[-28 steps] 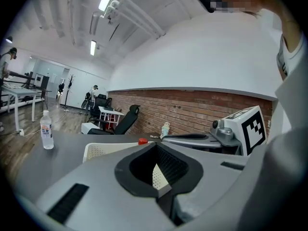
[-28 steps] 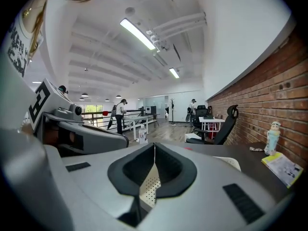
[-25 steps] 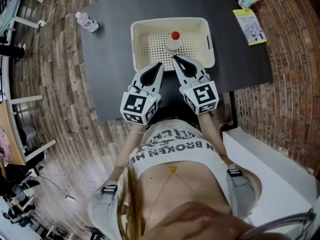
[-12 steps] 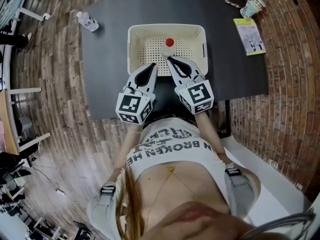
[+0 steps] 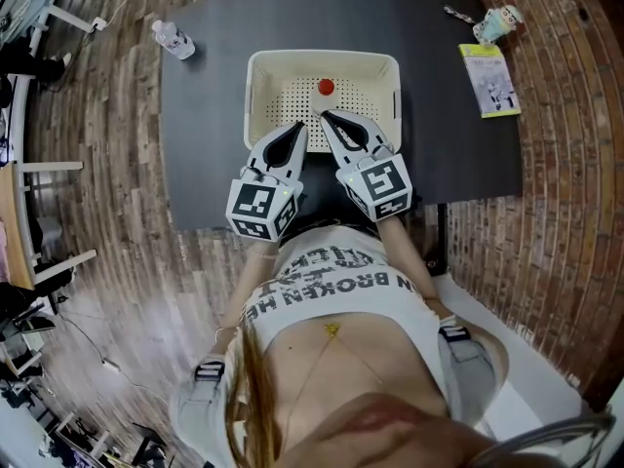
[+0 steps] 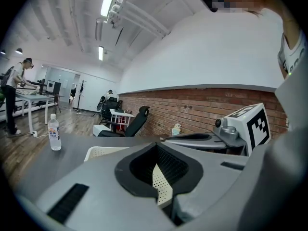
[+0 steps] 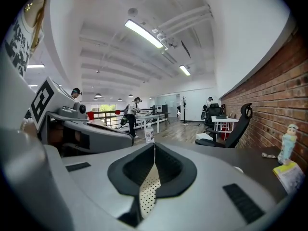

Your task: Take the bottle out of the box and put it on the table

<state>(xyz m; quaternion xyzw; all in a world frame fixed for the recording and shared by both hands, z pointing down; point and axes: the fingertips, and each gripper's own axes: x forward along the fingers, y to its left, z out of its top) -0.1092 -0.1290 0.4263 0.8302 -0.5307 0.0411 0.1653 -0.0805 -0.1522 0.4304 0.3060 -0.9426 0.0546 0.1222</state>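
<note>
A cream perforated box [image 5: 263, 71] stands on the dark table [image 5: 205, 115]. In it stands a bottle [image 5: 326, 88], seen from above as little more than its red cap. My right gripper [image 5: 325, 116] is shut and empty, with its tips just short of the bottle on the near side. My left gripper [image 5: 299, 126] is beside it over the box's near rim, also shut on nothing. In the left gripper view the left gripper [image 6: 156, 147] shows the box rim [image 6: 103, 151] ahead. In the right gripper view the right gripper [image 7: 154, 145] hides the bottle.
A second clear water bottle [image 5: 173, 39] stands at the table's far left corner, also in the left gripper view [image 6: 54, 133]. A yellow-green booklet [image 5: 489, 78] and a small figurine [image 5: 495, 22] lie far right. Brick floor runs on the right, wood floor on the left.
Both grippers have edged forward over the box's near rim. The right tips now sit closer to the red cap. Both stayed shut.
</note>
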